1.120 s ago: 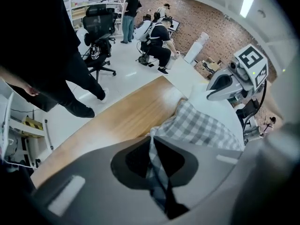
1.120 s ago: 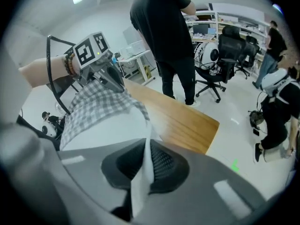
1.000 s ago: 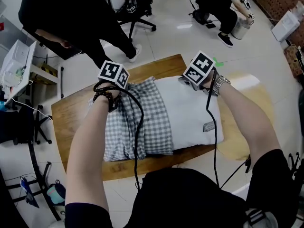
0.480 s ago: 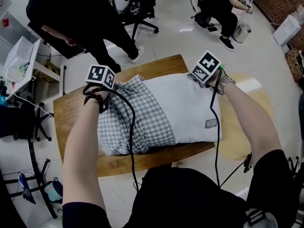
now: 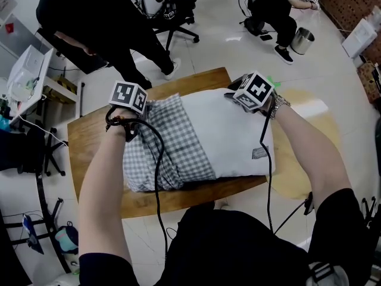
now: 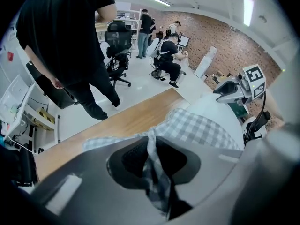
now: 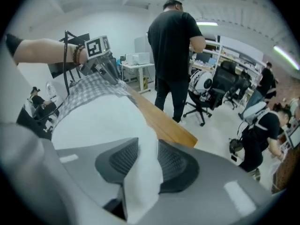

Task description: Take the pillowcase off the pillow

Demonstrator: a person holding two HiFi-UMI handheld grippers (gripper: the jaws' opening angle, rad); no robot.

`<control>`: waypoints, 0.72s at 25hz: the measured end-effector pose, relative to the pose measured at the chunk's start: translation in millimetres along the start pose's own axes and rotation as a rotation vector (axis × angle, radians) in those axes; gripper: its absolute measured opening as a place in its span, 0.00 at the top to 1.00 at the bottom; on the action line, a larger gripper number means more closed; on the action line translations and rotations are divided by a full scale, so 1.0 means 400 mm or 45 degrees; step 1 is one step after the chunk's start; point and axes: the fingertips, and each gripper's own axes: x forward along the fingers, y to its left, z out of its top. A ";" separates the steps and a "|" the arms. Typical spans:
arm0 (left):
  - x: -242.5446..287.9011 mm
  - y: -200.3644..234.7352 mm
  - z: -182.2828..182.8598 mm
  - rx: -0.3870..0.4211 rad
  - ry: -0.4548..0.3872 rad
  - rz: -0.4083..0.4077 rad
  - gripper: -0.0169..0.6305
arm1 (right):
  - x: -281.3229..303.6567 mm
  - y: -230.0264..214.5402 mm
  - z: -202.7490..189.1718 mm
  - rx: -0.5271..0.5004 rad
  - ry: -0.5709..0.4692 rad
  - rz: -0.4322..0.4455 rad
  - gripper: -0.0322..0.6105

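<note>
The wooden table (image 5: 89,142) fills the middle of the room, and a person in black (image 5: 101,22) stands just beyond its far edge, with an office chair (image 5: 172,11) behind them. The white pillow (image 5: 232,136) lies lengthwise on the table. Its right part is bare, while its left part sits inside the checked pillowcase (image 5: 172,148), which is rucked up and bunched toward the left end. A metal bin (image 5: 303,40) stands on the floor well beyond the table. The left gripper (image 6: 151,149) is at the pillowcase's far left corner. Its jaws have just been easing apart and stand slightly parted, with a narrow fold of the checked cloth running between them. The right gripper (image 7: 140,161) is at the pillow's far right corner. Its jaws have just been opening too and are spread wider, with a white corner of the pillow between the pads. A small label (image 5: 259,153) shows near the pillow's right edge.
</note>
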 end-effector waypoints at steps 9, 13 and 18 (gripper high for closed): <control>-0.035 -0.105 0.024 0.077 -0.158 0.078 0.69 | -0.075 0.034 -0.013 -0.103 -0.142 -0.112 0.64; -0.071 -0.149 0.020 0.086 -0.171 0.130 0.66 | -0.119 0.064 -0.023 -0.144 -0.146 -0.105 0.64; -0.104 -0.220 -0.034 0.082 -0.222 0.179 0.63 | -0.151 0.148 -0.076 -0.190 -0.143 -0.083 0.64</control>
